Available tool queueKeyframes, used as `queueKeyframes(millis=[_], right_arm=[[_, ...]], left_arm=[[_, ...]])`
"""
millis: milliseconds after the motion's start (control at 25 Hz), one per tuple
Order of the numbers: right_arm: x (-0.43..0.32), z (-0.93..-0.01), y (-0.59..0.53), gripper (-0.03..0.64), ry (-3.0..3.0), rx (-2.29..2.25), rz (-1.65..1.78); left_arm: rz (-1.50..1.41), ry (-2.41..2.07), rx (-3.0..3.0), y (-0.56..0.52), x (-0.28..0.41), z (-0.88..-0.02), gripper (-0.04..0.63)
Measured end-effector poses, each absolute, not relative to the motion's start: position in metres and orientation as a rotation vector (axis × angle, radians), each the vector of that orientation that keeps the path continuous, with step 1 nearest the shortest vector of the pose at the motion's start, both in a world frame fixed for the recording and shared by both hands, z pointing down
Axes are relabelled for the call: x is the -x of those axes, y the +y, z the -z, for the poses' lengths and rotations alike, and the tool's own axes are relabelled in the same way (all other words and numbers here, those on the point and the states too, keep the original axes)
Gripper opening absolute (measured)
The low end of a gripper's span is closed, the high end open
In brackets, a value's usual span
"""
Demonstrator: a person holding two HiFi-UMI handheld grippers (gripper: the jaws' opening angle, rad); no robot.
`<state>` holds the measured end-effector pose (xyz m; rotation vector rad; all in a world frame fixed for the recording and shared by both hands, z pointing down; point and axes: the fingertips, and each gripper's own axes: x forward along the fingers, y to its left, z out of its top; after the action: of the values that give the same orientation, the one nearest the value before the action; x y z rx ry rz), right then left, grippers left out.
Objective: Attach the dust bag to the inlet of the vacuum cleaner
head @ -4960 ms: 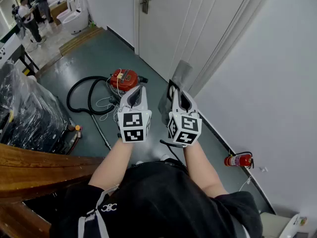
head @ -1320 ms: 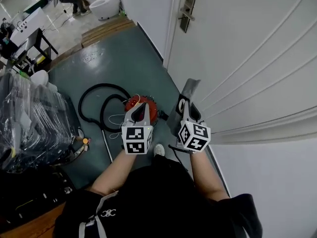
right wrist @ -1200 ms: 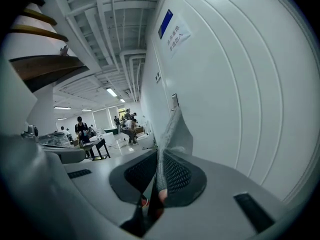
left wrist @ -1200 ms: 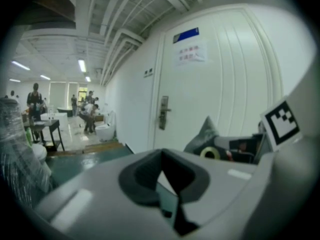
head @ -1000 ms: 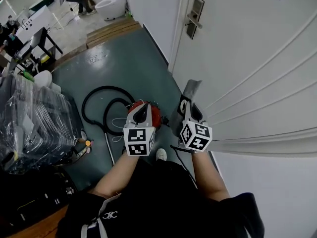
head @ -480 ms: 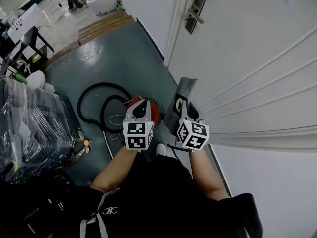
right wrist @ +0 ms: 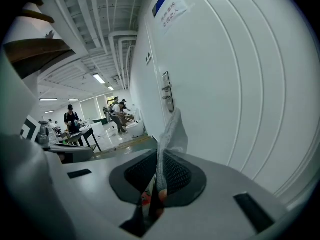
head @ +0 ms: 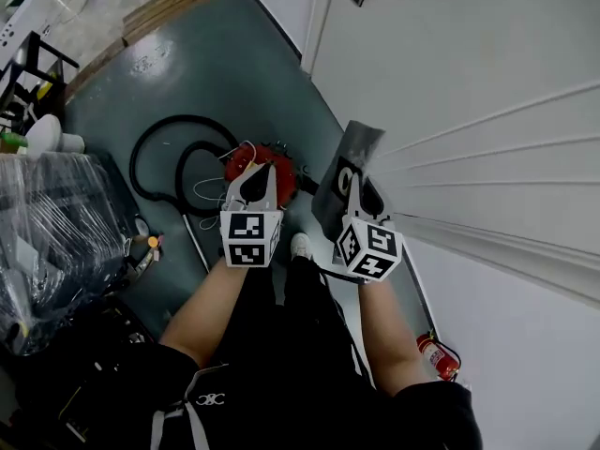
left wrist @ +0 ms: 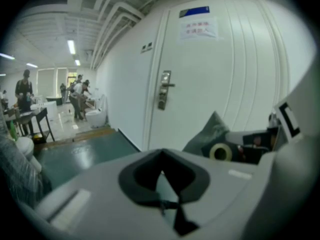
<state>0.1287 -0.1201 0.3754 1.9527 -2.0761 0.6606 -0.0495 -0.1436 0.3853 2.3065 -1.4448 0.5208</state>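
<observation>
The red vacuum cleaner lies on the green floor with its black hose looped to its left. My left gripper hangs above the vacuum, shut with nothing between its jaws. My right gripper is shut on the lower edge of the grey dust bag, which stands up from the jaws in front of the white door. In the right gripper view the bag's thin edge rises from between the pads. The left gripper view shows the bag at right with its round collar hole.
A white door with a lever handle fills the right side. A plastic-wrapped stack stands at left, a red fire extinguisher by the wall at lower right. My shoe is beside the vacuum. People stand far down the hall.
Both grippers have sunk toward the floor, and the head view now looks more steeply down. The fire extinguisher has come into view. The right gripper still holds the bag; the left stays shut.
</observation>
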Motion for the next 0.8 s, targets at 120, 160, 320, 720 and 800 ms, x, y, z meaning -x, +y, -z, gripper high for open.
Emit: queueKeyframes(millis=[120, 160, 320, 720, 800], right_arm=[[-0.149, -0.411, -0.124, 0.029, -2.027, -1.983, -0.688], [-0.156, -0.424, -0.124, 0.029, -2.011, -1.989, -0.697], [-0.180, -0.482, -0.124, 0.029, -1.947, -2.018, -0.731], [-0.207, -0.623, -0.126, 0.028, -1.852, -2.000, -0.855], [-0.207, -0.643, -0.127, 0.028, -1.850, -1.982, -0.862]], left_arm=[[-0.577, -1.436, -2.299, -0.159, 0.049, -0.430, 0.000], [-0.591, -1.436, -2.279, -0.163, 0.051, -0.446, 0.000], [-0.645, -1.438, -2.237, -0.175, 0.056, -0.508, 0.000], [-0.785, -1.408, -2.209, -0.188, 0.060, -0.639, 0.000], [-0.810, -1.411, -2.208, -0.191, 0.064, -0.660, 0.000]])
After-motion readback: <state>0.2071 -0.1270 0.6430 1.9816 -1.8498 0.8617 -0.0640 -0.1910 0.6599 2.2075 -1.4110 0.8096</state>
